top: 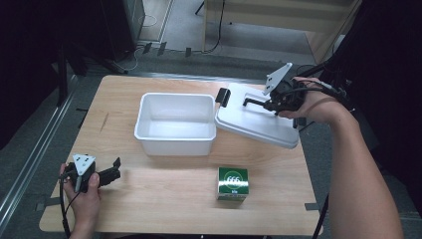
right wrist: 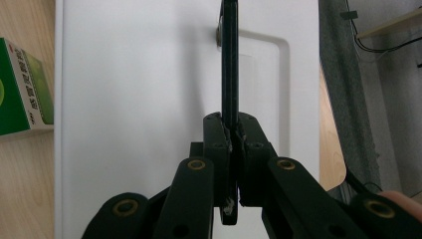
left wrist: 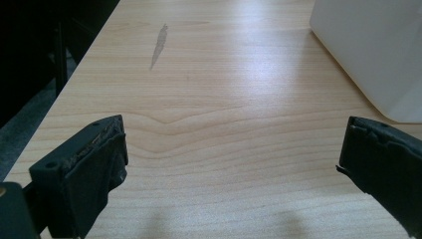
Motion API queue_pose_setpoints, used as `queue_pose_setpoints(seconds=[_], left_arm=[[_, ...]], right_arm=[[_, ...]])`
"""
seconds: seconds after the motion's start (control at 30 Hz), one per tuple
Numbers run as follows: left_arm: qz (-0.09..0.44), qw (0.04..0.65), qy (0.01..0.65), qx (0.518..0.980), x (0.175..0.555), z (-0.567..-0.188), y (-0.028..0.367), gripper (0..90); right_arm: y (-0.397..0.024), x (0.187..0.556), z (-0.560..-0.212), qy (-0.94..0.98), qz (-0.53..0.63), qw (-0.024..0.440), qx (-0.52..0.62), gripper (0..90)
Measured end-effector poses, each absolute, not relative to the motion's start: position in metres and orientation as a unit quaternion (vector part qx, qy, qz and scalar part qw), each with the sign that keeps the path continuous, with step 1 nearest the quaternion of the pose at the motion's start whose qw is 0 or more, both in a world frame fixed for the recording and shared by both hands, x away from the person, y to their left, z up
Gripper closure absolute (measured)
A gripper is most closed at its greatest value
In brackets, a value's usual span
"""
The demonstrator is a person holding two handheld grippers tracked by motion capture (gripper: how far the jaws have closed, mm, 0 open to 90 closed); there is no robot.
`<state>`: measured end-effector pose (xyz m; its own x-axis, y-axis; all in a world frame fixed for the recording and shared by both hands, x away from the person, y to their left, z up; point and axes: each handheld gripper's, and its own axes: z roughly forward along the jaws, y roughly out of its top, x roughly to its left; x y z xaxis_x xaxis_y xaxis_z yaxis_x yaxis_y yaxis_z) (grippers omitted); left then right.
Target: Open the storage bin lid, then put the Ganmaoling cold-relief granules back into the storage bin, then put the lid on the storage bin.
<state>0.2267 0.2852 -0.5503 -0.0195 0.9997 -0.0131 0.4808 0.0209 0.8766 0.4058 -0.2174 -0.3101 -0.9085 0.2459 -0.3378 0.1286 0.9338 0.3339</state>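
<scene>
A white plastic tub (top: 174,147) stands open in the middle of the wooden table (top: 164,199). Its white lid (top: 254,124) hangs tilted just right of the tub, one edge near the tub's rim. My right gripper (top: 259,103) is shut on the lid's thin black handle (right wrist: 229,59), which runs up between the jaws over the lid (right wrist: 139,99) in the right gripper view (right wrist: 233,132). My left gripper (top: 115,169) rests at the table's front left, open, with bare wood between its jaws (left wrist: 231,159). The tub's wall (left wrist: 368,50) is at the far right of its view.
A green carton (top: 233,183) sits near the front edge, right of centre, also at the left in the right gripper view (right wrist: 22,89). A black latch (top: 223,96) sticks out of the lid's left end. A grey scuff (left wrist: 159,45) marks the wood. Cables lie on the floor behind.
</scene>
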Motion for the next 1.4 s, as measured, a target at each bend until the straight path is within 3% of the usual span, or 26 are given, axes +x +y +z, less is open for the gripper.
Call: queue_pose_setpoints(seconds=[0.93, 1.4], left_arm=[[0.36, 0.363, 0.616, 0.6, 0.226, -0.55, 0.286, 0.0], [0.357, 0.366, 0.618, 0.597, 0.226, -0.551, 0.287, 0.0]], right_arm=[[-0.256, 0.407, -0.372, 0.962, 0.15, 0.188, 0.127, 85.6], [-0.258, 0.415, -0.426, 0.962, 0.132, 0.19, 0.141, 85.6]])
